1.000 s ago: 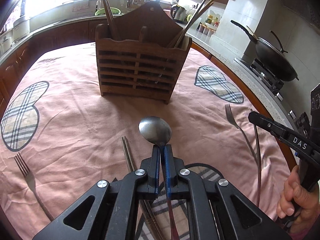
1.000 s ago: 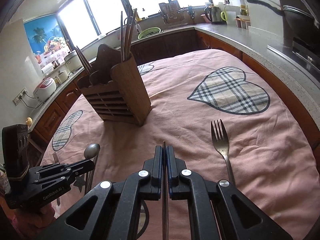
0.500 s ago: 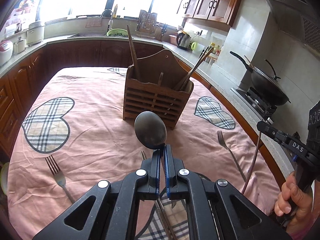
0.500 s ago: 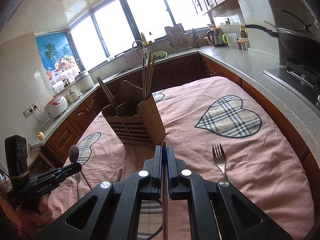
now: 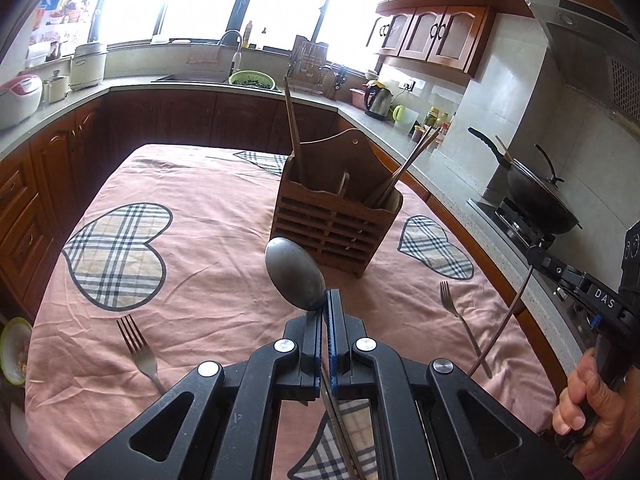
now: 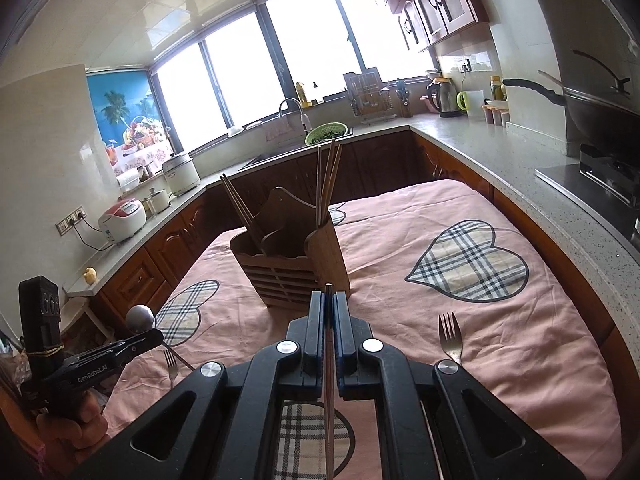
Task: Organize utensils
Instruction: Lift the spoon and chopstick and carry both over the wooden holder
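My left gripper (image 5: 327, 300) is shut on a steel spoon (image 5: 295, 274), held in the air with its bowl forward, short of the wooden utensil holder (image 5: 334, 226). My right gripper (image 6: 329, 300) is shut on a thin brown chopstick (image 6: 329, 380), also lifted, facing the holder (image 6: 292, 276). The holder stands mid-table with chopsticks (image 5: 294, 136) in its outer compartments. From the left wrist view the right gripper (image 5: 536, 258) shows at right with the chopstick (image 5: 500, 328) hanging down. From the right wrist view the left gripper (image 6: 154, 334) shows at left with the spoon (image 6: 140, 317).
Pink tablecloth (image 5: 200, 280) with plaid hearts covers the table. A fork (image 5: 138, 348) lies front left and another fork (image 5: 460, 320) front right, which also shows in the right wrist view (image 6: 450, 336). More chopsticks (image 5: 352, 452) lie under my left gripper. A wok (image 5: 540, 204) sits on the stove at right.
Both grippers have risen well above the table with the spoon and the chopstick. The holder now looks lower and farther away in both views.
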The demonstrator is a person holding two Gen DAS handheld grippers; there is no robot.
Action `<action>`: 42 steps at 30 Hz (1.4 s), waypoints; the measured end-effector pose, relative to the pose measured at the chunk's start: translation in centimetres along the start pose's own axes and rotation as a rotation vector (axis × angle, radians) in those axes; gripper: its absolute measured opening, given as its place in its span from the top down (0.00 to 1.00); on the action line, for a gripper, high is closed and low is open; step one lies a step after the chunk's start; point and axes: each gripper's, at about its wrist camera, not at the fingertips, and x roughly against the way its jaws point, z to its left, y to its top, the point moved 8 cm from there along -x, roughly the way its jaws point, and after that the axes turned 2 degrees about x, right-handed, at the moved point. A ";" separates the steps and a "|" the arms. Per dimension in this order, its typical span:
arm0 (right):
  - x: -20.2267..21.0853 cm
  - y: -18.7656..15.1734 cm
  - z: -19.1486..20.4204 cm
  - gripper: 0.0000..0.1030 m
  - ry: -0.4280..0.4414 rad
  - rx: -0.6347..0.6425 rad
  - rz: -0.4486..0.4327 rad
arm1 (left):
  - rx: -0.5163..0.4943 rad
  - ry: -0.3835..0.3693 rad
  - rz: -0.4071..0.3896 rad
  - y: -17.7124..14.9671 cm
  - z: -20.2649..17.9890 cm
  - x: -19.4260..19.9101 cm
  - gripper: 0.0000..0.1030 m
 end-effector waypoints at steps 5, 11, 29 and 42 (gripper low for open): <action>-0.1 0.6 0.2 0.96 0.006 -0.006 -0.016 | 0.005 0.001 -0.014 0.5 0.4 0.4 0.99; -0.4 1.2 0.6 0.96 0.014 -0.009 -0.030 | 0.003 0.006 -0.035 1.4 0.9 0.7 0.99; -1.5 8.8 2.8 0.96 0.063 0.002 -0.178 | -0.041 0.037 -0.167 8.0 1.5 1.4 0.99; -3.9 16.1 3.6 0.96 0.072 0.002 -0.317 | -0.085 0.058 -0.256 14.5 1.1 -2.9 0.99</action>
